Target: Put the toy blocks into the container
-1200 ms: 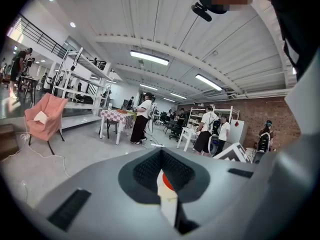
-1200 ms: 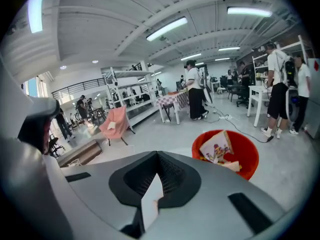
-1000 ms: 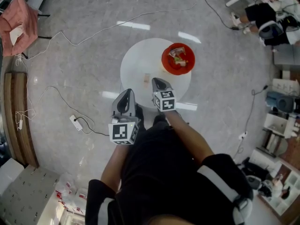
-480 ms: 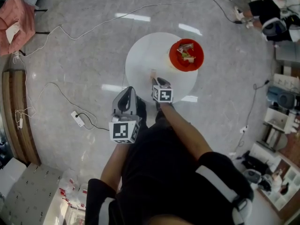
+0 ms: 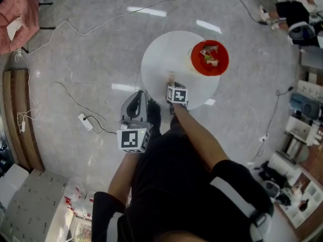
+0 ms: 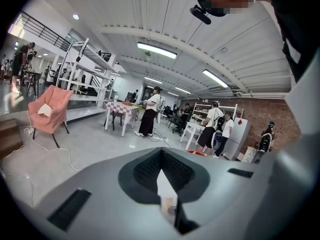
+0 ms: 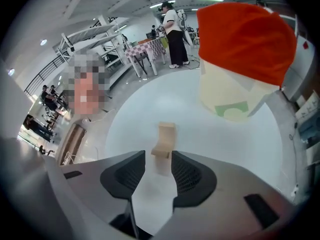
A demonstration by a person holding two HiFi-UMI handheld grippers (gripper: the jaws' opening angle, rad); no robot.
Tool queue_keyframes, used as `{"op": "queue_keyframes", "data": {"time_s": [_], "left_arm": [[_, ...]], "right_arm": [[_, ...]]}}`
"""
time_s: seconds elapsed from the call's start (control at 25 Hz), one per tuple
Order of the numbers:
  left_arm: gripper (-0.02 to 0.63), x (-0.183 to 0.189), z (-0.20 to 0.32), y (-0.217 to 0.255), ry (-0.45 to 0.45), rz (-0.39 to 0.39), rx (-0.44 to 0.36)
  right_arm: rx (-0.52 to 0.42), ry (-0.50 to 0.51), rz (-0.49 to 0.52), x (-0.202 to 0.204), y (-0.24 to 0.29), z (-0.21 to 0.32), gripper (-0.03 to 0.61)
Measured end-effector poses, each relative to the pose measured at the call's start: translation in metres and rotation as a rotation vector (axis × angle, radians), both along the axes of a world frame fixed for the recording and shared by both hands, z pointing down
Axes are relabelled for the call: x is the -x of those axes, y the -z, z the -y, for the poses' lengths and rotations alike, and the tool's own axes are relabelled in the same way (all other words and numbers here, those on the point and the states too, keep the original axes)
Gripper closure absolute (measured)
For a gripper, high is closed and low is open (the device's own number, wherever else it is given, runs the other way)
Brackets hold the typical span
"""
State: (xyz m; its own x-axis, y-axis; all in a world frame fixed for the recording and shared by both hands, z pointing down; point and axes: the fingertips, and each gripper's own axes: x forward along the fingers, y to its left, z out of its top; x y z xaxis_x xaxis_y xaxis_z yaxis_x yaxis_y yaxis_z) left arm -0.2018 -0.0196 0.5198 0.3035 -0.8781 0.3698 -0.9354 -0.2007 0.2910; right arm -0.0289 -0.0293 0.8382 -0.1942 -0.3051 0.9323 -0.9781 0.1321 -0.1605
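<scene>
One block (image 7: 165, 136) at right hand-held gripper (image 7: 158, 157) tips, lowered, jaws just opened; left hand-held gripper (image 6: 161, 154) clenched, empty.

no legible text anywhere; green print on container (image 7: 235, 84) label too blurred to read

Glossy grey floor (image 5: 75, 49), white cables (image 5: 83, 34) snaking across it, pink armchair (image 6: 50, 109) off to one side. Overhead, strip lights (image 6: 156, 50) glow on a white ceiling (image 6: 150, 14), and there's a brick wall (image 6: 250, 116) far back.
</scene>
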Motion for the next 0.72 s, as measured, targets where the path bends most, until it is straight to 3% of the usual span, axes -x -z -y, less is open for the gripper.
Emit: {"op": "queue_keyframes", "data": {"time_s": [0.36,0.72], "left_arm": [[0.621,0.0,0.001,-0.003,0.013,-0.02,0.002],[0.621,-0.02,0.007,0.004,-0.042,-0.023,-0.035]], "right_arm": [[0.019,-0.066,-0.022,-0.008,-0.012,0.004,0.453],[-0.032,-0.014,0.028,-0.007,0.021,0.001,0.459]]}}
